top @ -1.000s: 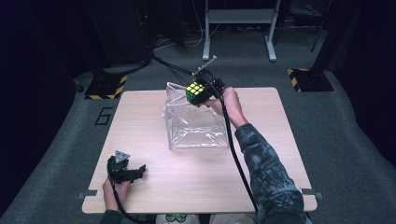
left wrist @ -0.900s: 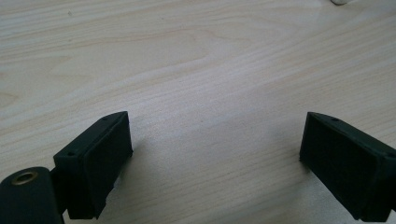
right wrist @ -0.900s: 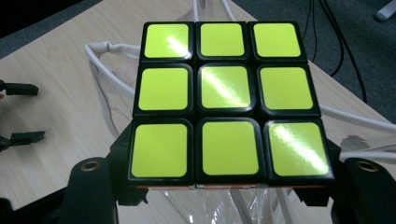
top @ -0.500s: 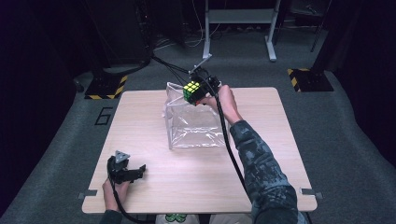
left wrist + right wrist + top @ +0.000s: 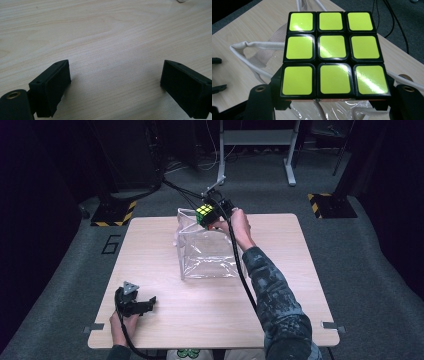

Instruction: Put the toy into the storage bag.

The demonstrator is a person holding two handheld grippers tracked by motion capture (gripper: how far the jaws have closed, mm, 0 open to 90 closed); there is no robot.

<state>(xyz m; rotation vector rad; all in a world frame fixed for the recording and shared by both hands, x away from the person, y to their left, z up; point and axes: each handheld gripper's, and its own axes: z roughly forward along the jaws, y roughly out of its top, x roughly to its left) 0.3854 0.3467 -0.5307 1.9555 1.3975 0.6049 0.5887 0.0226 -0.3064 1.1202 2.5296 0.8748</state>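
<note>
Your right gripper [image 5: 211, 215], upper centre of the high view, is clamped on a Rubik's cube [image 5: 333, 53] above a clear plastic bag [image 5: 206, 252]; its own view adds the bag's white cord handles [image 5: 254, 45]. Your left gripper [image 5: 115, 87], jaws wide apart, rests lower left on the wooden table [image 5: 280, 285].

The left tool [image 5: 136, 303] rests low on the worktop [image 5: 280, 295] in the left hand [image 5: 125, 320], its two jaws wide apart with bare wood between them. The right arm reaches far forward, and the right tool [image 5: 212, 212] is closed on a puzzle cube [image 5: 334, 53], yellow side up.
</note>
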